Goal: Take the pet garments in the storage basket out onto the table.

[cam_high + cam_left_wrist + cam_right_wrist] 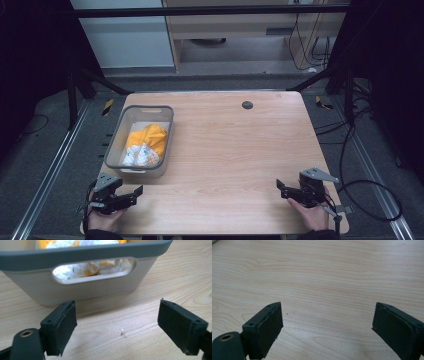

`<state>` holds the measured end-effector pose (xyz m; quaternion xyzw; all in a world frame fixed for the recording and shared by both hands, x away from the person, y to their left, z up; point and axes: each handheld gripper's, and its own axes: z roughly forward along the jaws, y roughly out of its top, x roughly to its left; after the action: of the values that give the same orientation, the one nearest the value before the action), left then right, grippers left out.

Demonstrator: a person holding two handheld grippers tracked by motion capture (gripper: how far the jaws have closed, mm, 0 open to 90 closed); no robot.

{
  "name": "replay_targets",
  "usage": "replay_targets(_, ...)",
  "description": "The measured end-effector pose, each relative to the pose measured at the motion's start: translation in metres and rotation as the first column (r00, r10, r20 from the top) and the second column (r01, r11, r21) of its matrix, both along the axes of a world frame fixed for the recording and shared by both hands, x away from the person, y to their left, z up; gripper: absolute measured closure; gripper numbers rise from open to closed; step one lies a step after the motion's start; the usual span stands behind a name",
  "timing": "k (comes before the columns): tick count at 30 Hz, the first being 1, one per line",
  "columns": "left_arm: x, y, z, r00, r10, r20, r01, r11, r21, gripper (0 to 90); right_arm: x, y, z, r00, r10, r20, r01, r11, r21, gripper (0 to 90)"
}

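Start position by my reckoning: my left gripper [117, 327] and right gripper [325, 327] rest wide open, empty, on the tabletop [240, 145]; grey bin [82, 272] with bundled orange-and-white cloth [145, 142] sits just ahead of the left one, its handle slot facing me, path unobstructed, likely the first reach.

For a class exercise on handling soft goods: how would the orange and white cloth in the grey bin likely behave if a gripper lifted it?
The orange and white cloth lies crumpled in folds inside the grey bin, so it is probably floppy and would drape and unfurl when lifted. It looks thin, so likely light for its bulk. A pinch on one fold may leave the rest trailing against the bin wall.
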<state>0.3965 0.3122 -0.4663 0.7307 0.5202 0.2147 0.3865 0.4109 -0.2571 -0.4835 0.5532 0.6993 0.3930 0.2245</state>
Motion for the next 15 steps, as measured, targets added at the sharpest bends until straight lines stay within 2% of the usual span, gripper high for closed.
replay_targets(7,-0.0032,-0.0039,0.0044,0.9998,-0.01,0.017,0.01,0.9999,0.008,17.3,-0.0004,0.003,0.0005,0.9996,0.019,0.021,-0.019,0.9997,-0.013,10.6)
replay_targets(15,-0.0055,-0.0063,0.0096,0.9992,-0.027,0.031,0.027,0.9996,0.014,18.0,-0.0006,0.0031,-0.0008,0.9996,0.021,0.018,-0.021,0.9995,-0.024,10.8)
